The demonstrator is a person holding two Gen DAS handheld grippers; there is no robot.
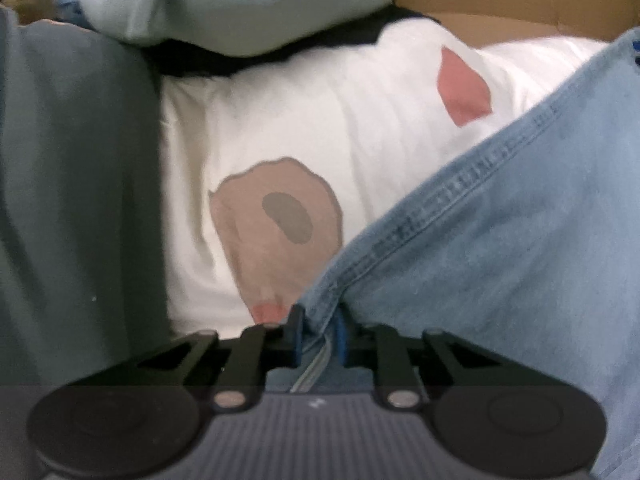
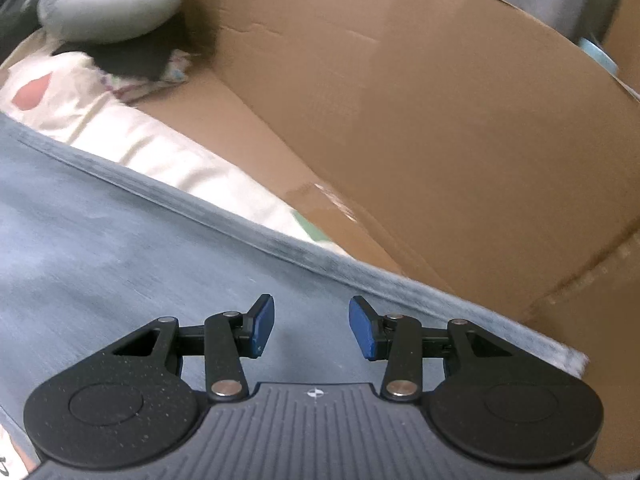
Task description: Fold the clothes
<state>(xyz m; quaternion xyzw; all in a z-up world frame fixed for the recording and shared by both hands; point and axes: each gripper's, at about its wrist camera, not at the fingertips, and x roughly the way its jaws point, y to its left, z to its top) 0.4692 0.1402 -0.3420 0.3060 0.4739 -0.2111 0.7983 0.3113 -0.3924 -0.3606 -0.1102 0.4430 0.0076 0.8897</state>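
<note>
We see the left tongs (image 1: 319, 334) and right tongs (image 2: 312, 326) built alike: black linkage arms pivoting on silver rivets, two round black discs, and a ribbed grey housing. Each fingertip carries a blue pad (image 2: 362, 326), and we note a small white mark on the housing.
</note>
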